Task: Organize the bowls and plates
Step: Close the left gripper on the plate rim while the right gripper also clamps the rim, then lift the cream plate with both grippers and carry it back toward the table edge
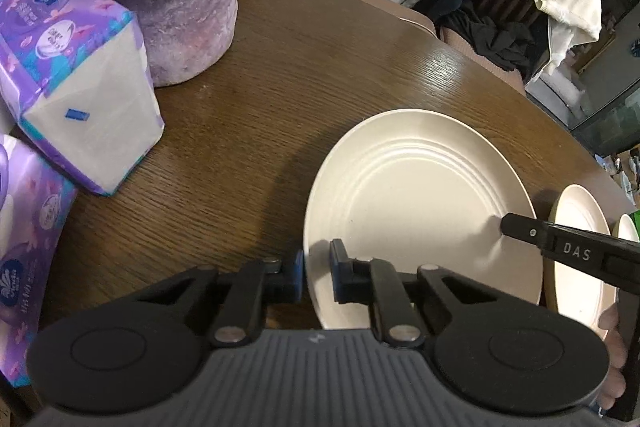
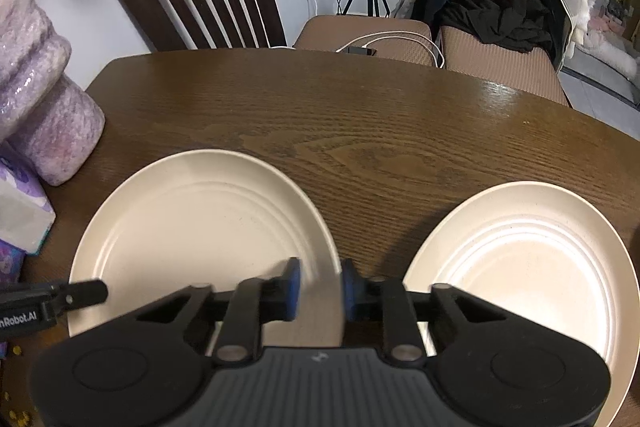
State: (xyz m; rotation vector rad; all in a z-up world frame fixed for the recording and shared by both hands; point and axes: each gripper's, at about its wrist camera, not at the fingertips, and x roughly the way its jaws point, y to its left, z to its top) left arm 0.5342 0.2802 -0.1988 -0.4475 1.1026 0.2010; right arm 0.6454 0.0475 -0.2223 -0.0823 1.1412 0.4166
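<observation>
On the left side of the bench (image 2: 360,115) sit tissue packs (image 1: 80,87) and a purple roll (image 1: 180,7). Your left gripper (image 1: 318,277) has its fingers pinched on the near left rim of the cream plate (image 1: 416,207). Your right gripper (image 2: 320,287) has its fingers closed on the same plate's near right rim. A second plate (image 2: 532,267) lies flat toward the bench's right edge, apart from the first.

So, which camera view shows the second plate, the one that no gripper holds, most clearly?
The right wrist view: the free plate lies almost whole on the table, beside the gripped plate. The left wrist view shows only a sliver of it, behind the right gripper's finger.
</observation>
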